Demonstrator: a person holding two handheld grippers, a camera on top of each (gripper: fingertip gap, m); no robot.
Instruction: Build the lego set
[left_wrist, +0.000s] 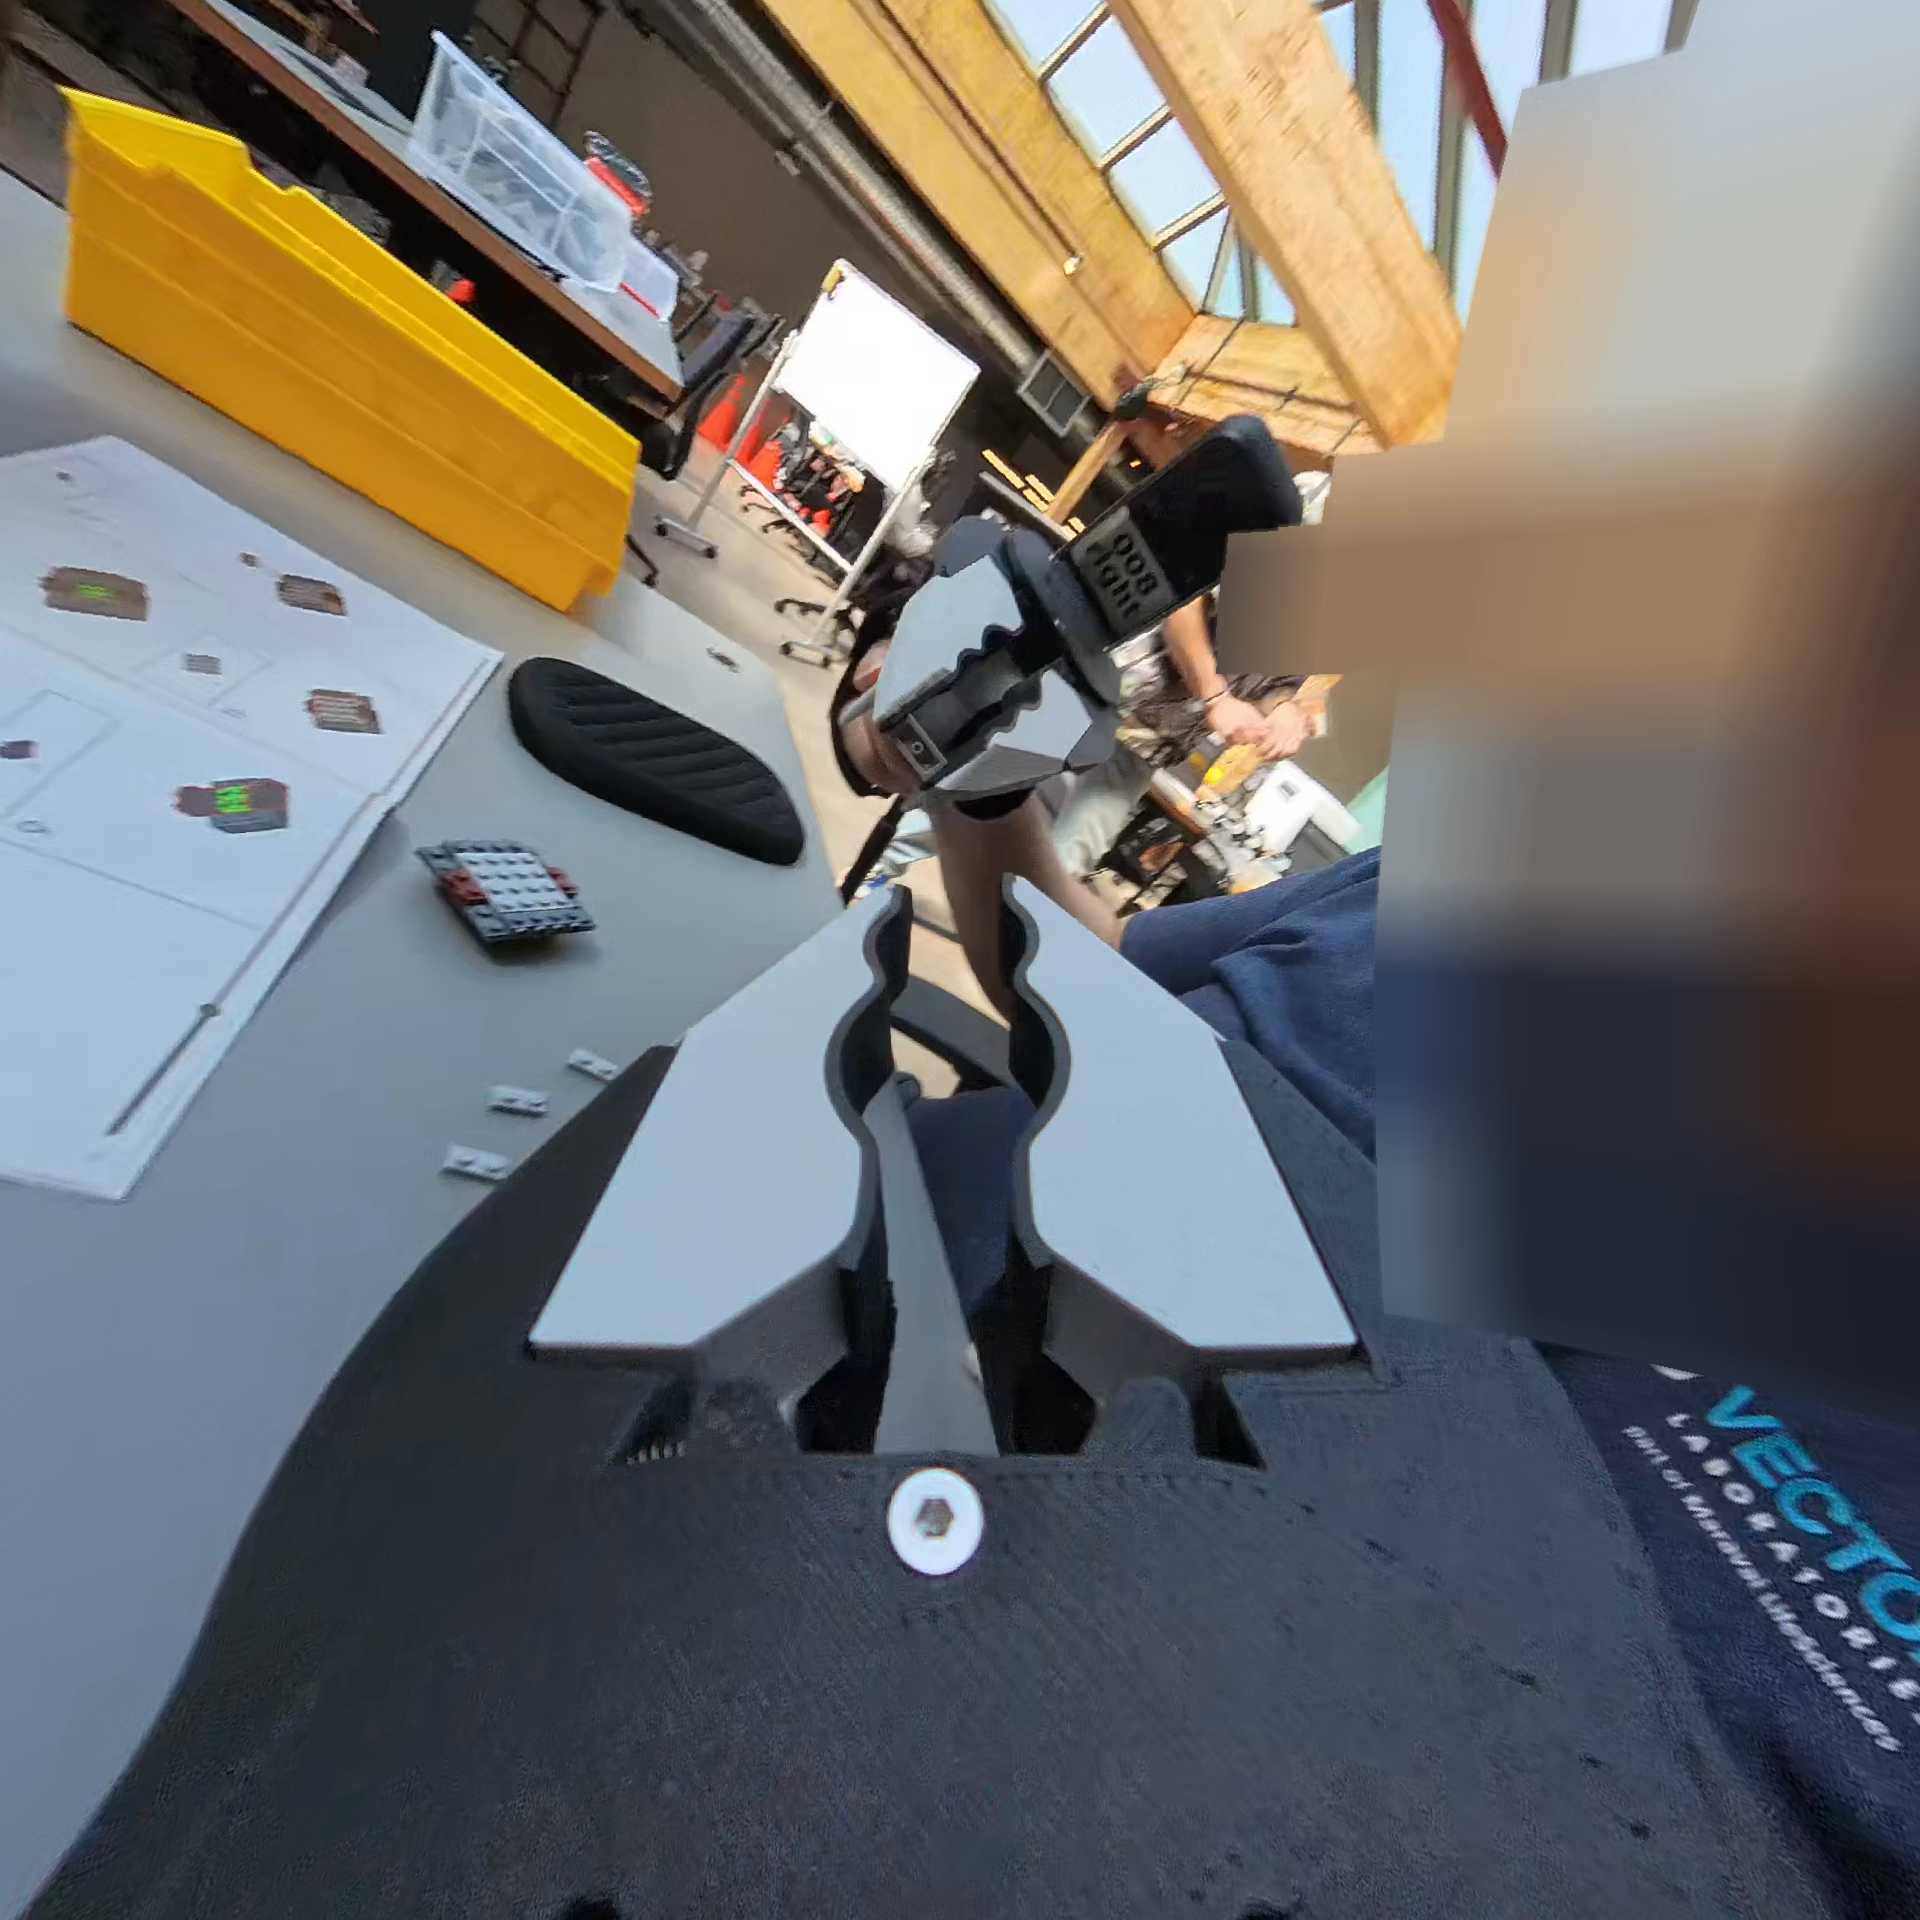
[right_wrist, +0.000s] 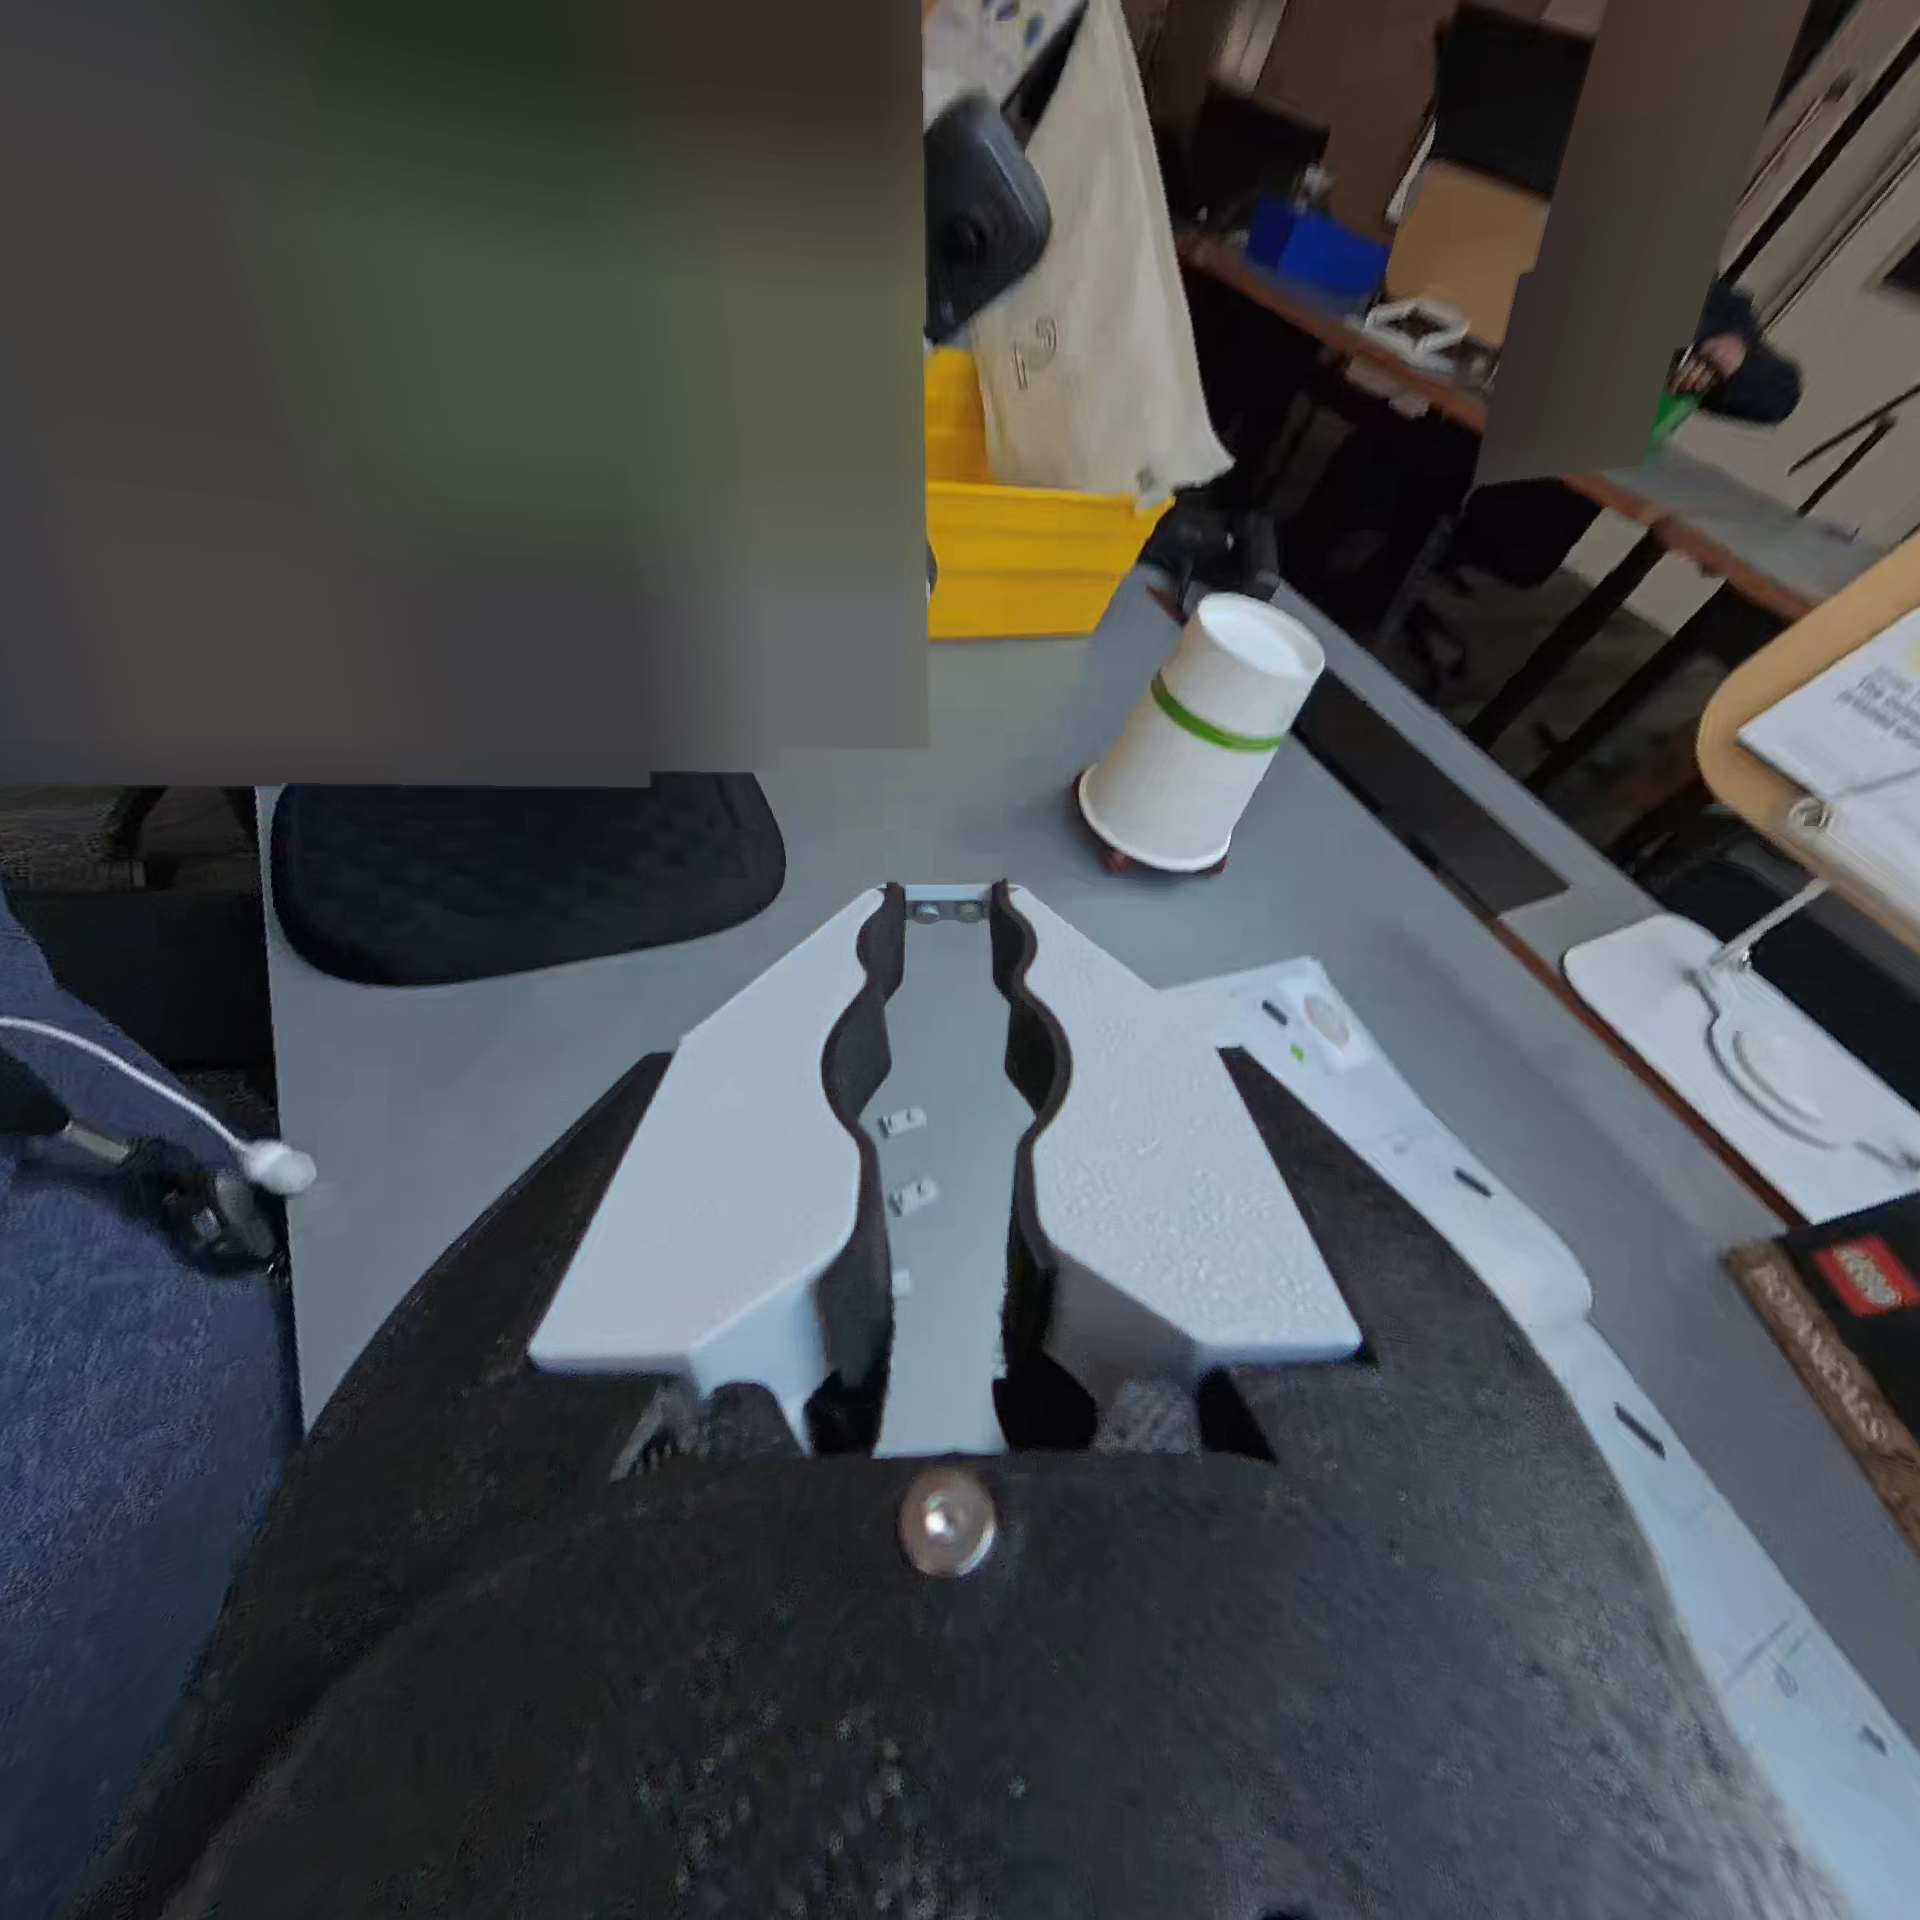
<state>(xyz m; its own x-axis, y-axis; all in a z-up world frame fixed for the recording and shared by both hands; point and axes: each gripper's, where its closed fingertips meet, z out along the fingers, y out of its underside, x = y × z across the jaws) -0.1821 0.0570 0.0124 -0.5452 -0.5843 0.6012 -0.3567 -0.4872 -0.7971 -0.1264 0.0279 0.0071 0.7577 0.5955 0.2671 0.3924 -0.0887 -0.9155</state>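
My right gripper (right_wrist: 945, 896) is shut on a small light grey lego plate (right_wrist: 945, 911), pinched across its fingertips above the grey table (right_wrist: 1039, 707). It also shows in the left wrist view (left_wrist: 920, 743), raised in the air ahead of my left gripper. My left gripper (left_wrist: 954, 902) is slightly open and empty, held off the table's edge and tilted upward. A partly built lego model (left_wrist: 506, 888) of dark grey, light grey and red parts lies on the table beside the instruction sheet (left_wrist: 208, 883). Three small light grey plates (left_wrist: 516, 1099) lie near it; they also show below the right gripper (right_wrist: 902, 1122).
A yellow bin (left_wrist: 343, 343) stands at the back of the table. A black oval pad (left_wrist: 655, 758) lies at the table edge. An upturned paper cup (right_wrist: 1195, 727), a white stand base (right_wrist: 1714, 1039) and a dark lego booklet (right_wrist: 1849, 1309) are at the right. A person in a navy top (left_wrist: 1278, 987) is close. My right fingertips sit around 7 centimeters from my left ones.
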